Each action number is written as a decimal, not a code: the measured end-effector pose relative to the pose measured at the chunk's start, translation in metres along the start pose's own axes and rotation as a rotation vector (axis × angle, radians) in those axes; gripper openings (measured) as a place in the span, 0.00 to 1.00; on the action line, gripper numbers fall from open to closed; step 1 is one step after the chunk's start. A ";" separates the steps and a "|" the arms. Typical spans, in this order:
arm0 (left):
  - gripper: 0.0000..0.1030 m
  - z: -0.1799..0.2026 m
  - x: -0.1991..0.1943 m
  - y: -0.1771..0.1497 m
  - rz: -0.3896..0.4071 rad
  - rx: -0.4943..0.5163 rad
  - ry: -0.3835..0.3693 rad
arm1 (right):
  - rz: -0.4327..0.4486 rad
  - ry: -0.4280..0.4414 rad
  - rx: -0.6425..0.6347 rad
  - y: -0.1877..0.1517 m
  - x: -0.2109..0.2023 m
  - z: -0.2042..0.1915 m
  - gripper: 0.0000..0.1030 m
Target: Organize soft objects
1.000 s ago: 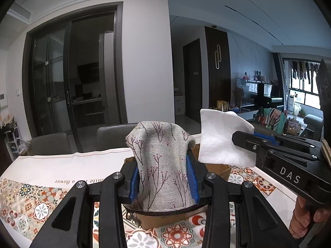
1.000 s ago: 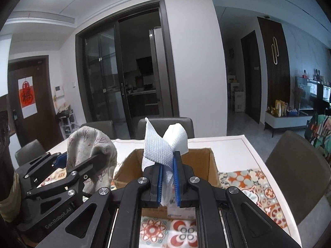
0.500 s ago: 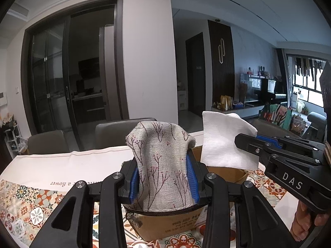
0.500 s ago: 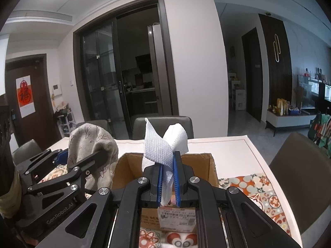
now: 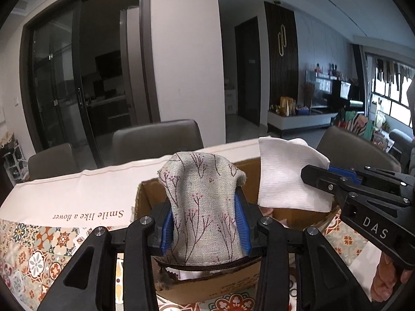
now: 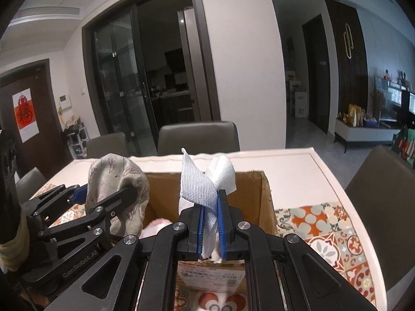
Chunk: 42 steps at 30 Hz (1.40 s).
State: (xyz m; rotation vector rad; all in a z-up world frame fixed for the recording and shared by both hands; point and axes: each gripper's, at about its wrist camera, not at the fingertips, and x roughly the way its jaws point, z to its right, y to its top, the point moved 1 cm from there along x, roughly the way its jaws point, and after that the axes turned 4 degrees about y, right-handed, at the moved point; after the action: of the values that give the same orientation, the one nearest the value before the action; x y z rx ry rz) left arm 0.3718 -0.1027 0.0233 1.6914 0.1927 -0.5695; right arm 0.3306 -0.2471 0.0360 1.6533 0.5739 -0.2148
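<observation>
My left gripper (image 5: 205,204) is shut on a grey fabric pouch (image 5: 202,207) printed with dark twigs and holds it over the near left part of an open cardboard box (image 5: 147,194). The pouch also shows in the right wrist view (image 6: 116,181). My right gripper (image 6: 208,202) is shut on a white woven cloth (image 6: 202,184) above the same box (image 6: 264,194). The cloth shows in the left wrist view (image 5: 285,178) over the box's right side. Something pink and soft (image 6: 155,226) lies inside the box.
The box stands on a table with a patterned tile cloth (image 6: 324,223) and a white runner (image 5: 77,194). Grey chairs (image 6: 199,137) stand at the far side and one chair (image 6: 384,194) at the right edge.
Both grippers have moved forward and lower, closer over the box, each still holding its item. The box opening now fills more of both views.
</observation>
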 end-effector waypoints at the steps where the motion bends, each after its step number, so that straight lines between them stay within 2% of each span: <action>1: 0.41 0.002 0.003 -0.001 -0.008 0.005 -0.002 | -0.013 -0.001 -0.001 -0.001 0.004 0.002 0.10; 9: 0.57 0.003 0.017 -0.003 -0.056 -0.004 -0.002 | -0.103 0.021 0.032 -0.004 0.035 0.017 0.13; 10: 0.61 0.003 0.018 -0.003 -0.063 -0.005 0.001 | -0.114 0.027 0.033 -0.005 0.038 0.018 0.17; 11: 0.62 0.003 0.018 -0.003 -0.072 -0.006 0.002 | -0.119 0.029 0.035 -0.003 0.040 0.018 0.27; 13: 0.66 0.001 0.019 -0.004 -0.080 -0.009 0.011 | -0.106 0.017 0.035 -0.004 0.039 0.018 0.40; 14: 0.67 0.001 0.019 -0.004 -0.084 -0.007 0.013 | -0.097 0.006 0.031 -0.005 0.038 0.018 0.40; 16: 0.77 0.003 0.017 -0.004 -0.092 -0.002 0.017 | -0.094 -0.012 0.026 -0.006 0.034 0.018 0.40; 18: 0.80 0.006 0.014 -0.003 -0.098 0.006 0.013 | -0.086 -0.014 0.028 -0.006 0.030 0.018 0.41; 20: 0.82 0.008 0.012 -0.001 -0.106 0.019 0.022 | -0.075 -0.027 0.031 -0.006 0.023 0.017 0.46; 27: 0.83 0.011 -0.013 0.000 -0.057 0.023 0.064 | -0.027 -0.096 0.025 -0.003 -0.009 0.017 0.50; 32: 0.89 0.009 -0.048 -0.002 0.017 0.011 0.122 | 0.006 -0.135 -0.003 -0.005 -0.036 0.008 0.55; 37: 0.95 0.005 -0.086 -0.006 0.087 -0.004 0.178 | 0.031 -0.143 -0.021 -0.010 -0.066 -0.007 0.56; 42: 0.99 -0.001 -0.121 -0.013 0.130 -0.034 0.209 | 0.074 -0.181 -0.023 -0.017 -0.099 -0.021 0.68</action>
State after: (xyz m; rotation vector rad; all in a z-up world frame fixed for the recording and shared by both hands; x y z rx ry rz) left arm 0.2615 -0.0765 0.0687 1.7160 0.2388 -0.2907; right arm 0.2337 -0.2496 0.0704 1.6105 0.3758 -0.2993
